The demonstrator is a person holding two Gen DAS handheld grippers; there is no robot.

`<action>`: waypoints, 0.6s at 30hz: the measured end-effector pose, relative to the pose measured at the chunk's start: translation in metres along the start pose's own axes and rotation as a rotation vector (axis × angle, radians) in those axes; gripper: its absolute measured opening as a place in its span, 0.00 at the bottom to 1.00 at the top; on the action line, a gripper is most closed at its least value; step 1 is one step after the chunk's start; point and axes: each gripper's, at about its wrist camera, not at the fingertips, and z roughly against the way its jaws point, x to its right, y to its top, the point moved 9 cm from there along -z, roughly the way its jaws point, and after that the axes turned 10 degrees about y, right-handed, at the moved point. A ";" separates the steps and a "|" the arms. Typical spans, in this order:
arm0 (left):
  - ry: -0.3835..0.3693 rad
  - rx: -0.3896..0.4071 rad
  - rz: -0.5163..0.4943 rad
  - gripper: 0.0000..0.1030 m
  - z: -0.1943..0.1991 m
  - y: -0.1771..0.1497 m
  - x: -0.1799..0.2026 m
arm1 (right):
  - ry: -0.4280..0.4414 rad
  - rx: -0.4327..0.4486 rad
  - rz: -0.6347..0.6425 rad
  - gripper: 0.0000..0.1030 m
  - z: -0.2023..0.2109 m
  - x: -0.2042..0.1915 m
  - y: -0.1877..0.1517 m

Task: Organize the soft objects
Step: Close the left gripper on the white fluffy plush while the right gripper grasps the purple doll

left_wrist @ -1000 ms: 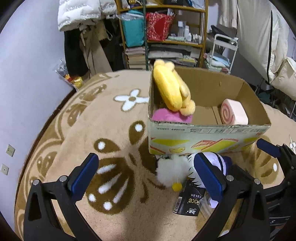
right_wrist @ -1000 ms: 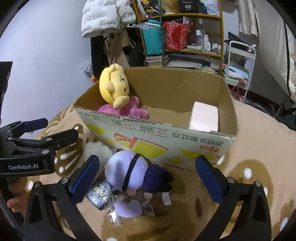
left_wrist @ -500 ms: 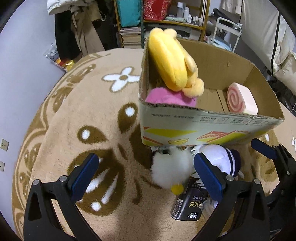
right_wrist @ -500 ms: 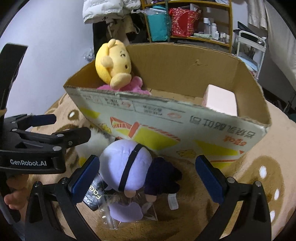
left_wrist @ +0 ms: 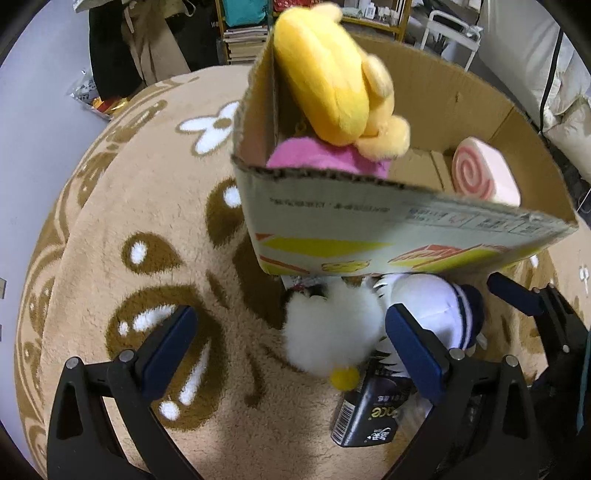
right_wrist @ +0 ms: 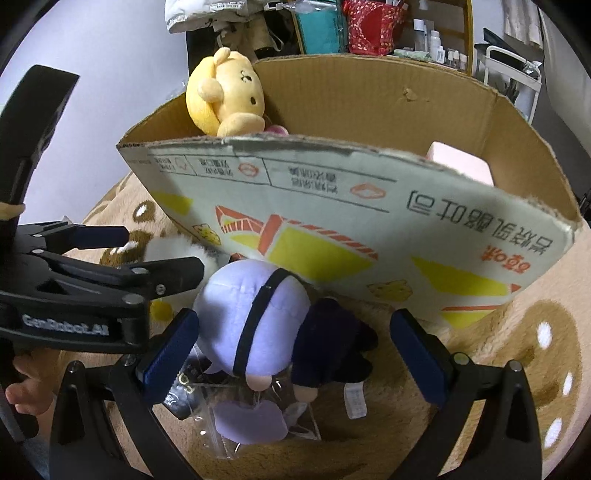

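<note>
A cardboard box [left_wrist: 369,236] [right_wrist: 332,206] stands on the tan rug, holding a yellow plush bear [left_wrist: 332,74] [right_wrist: 225,99] on a pink cushion [left_wrist: 325,162] and a pink swirl-roll plush [left_wrist: 484,173]. In front of the box lie a fluffy white plush [left_wrist: 328,332] and a lavender-headed doll in dark clothes [right_wrist: 258,321] [left_wrist: 439,310]. My left gripper [left_wrist: 291,354] is open, its jaws either side of the white plush. My right gripper [right_wrist: 295,354] is open, straddling the lavender doll.
A black packet [left_wrist: 369,417] and a clear plastic bag [right_wrist: 258,424] lie under the doll. Shelves with books and bags [right_wrist: 354,26], hanging coats [left_wrist: 136,48] and a white rack [left_wrist: 454,33] stand behind the box. The left gripper's body [right_wrist: 85,295] shows in the right wrist view.
Both grippers have moved forward and down toward the toys in front of the box. The white plush now sits between the left jaws, the doll between the right jaws.
</note>
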 end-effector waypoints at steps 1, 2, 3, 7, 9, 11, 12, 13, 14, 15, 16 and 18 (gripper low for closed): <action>0.005 -0.009 -0.004 0.95 -0.003 -0.001 0.000 | 0.003 -0.004 -0.001 1.00 -0.001 0.000 -0.001; 0.003 -0.019 -0.005 0.91 -0.006 -0.002 0.001 | 0.004 -0.009 0.000 1.00 -0.002 -0.002 0.000; -0.006 -0.036 -0.006 0.88 -0.009 -0.004 0.003 | 0.003 -0.009 0.001 1.00 -0.002 -0.003 -0.001; -0.051 -0.084 0.020 0.77 -0.018 -0.008 0.006 | 0.007 -0.015 -0.005 1.00 -0.005 -0.003 -0.001; -0.071 -0.090 0.039 0.73 -0.020 -0.007 0.006 | 0.024 -0.028 -0.026 1.00 -0.009 -0.003 -0.003; -0.075 -0.102 0.047 0.69 -0.023 -0.008 0.006 | 0.032 -0.015 -0.033 1.00 -0.011 -0.001 -0.004; -0.072 -0.111 0.049 0.68 -0.025 -0.009 0.005 | 0.033 -0.014 -0.030 1.00 -0.012 0.000 -0.005; -0.066 -0.111 0.051 0.63 -0.027 -0.009 0.003 | 0.036 -0.016 -0.029 1.00 -0.014 0.000 -0.006; -0.059 -0.110 0.050 0.60 -0.029 -0.008 0.001 | 0.039 -0.016 -0.035 1.00 -0.014 0.001 -0.007; -0.053 -0.109 0.047 0.59 -0.030 -0.008 0.001 | 0.043 -0.016 -0.043 1.00 -0.015 0.004 -0.009; -0.052 -0.106 0.044 0.55 -0.030 -0.008 0.001 | 0.045 -0.017 -0.046 1.00 -0.016 0.004 -0.009; -0.062 -0.107 0.035 0.44 -0.029 -0.009 0.003 | 0.044 -0.028 -0.042 1.00 -0.016 0.004 -0.012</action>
